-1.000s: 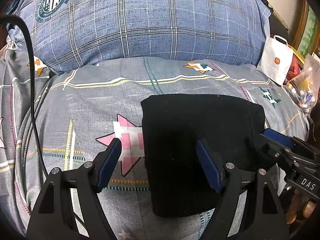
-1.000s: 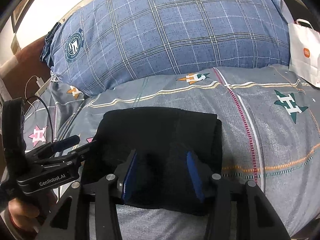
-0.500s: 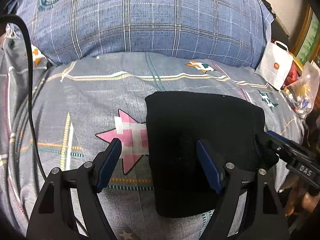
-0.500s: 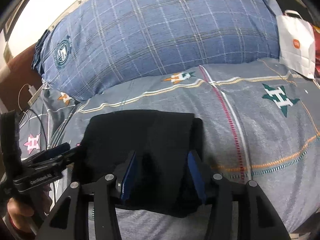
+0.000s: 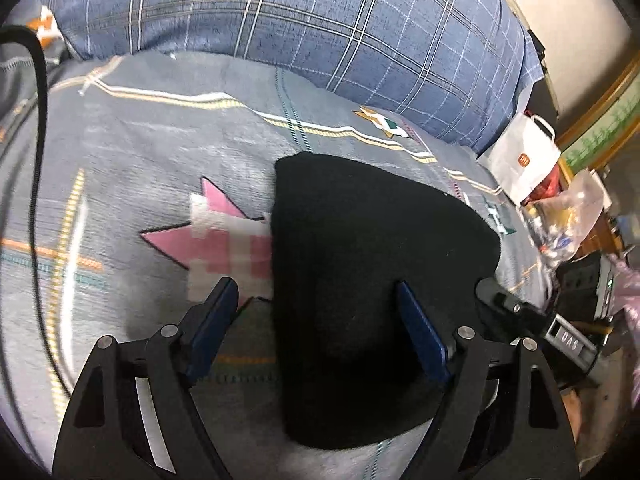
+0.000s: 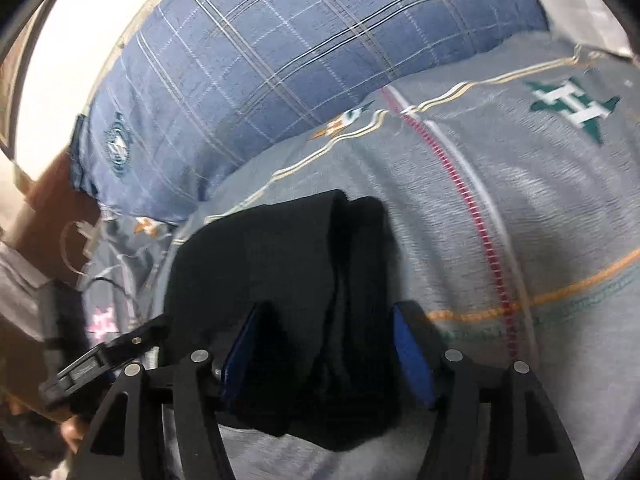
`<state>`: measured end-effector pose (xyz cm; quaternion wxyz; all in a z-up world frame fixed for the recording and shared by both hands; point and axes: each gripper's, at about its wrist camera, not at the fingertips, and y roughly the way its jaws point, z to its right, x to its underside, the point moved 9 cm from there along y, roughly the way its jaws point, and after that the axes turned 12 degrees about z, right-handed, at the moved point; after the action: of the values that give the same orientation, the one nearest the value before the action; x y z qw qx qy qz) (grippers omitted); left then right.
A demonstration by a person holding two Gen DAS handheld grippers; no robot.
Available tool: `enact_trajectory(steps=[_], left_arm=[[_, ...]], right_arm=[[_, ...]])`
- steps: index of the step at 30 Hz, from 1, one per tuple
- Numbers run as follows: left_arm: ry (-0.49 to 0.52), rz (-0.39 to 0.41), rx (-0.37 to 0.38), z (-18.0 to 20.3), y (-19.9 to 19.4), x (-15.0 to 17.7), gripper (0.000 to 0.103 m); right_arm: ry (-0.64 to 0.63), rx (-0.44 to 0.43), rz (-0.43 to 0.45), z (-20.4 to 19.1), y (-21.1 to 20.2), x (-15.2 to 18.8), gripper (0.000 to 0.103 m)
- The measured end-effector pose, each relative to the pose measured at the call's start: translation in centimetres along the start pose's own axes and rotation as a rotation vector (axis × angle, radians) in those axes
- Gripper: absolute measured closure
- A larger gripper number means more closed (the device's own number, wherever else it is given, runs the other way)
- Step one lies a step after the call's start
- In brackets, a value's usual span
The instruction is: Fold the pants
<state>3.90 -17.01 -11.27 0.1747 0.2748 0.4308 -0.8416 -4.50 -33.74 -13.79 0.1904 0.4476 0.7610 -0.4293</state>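
Folded black fabric pants (image 5: 372, 280) lie as a compact rectangular bundle on the grey patterned bedspread (image 5: 160, 152), near its front edge, below the blue plaid pillow (image 5: 320, 24).

Left gripper (image 5: 320, 332): fingers (image 5: 212, 328) spread and opening; one blue pad over the bedspread beside the bundle's left edge, the other over the black cloth. No pinch.

Right gripper (image 6: 326, 350): fingers (image 6: 412, 352) opening, straddling the bundle's near right portion; cloth sits between them, not clamped.

White paper bag (image 5: 524, 160) stands past the bed's right edge.
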Motion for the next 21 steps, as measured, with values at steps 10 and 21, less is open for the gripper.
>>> enact_trajectory(steps=[10, 21], left_arm=[[0.078, 0.047, 0.049, 2.5, -1.8, -0.9, 0.048], [0.119, 0.157, -0.027, -0.1, -8.0, -8.7, 0.048]], right_arm=[[-0.118, -0.031, 0.065, -3.3, -2.1, -1.1, 0.065], [-0.205, -0.170, 0.112, -13.8, 0.1, -5.0, 0.065]])
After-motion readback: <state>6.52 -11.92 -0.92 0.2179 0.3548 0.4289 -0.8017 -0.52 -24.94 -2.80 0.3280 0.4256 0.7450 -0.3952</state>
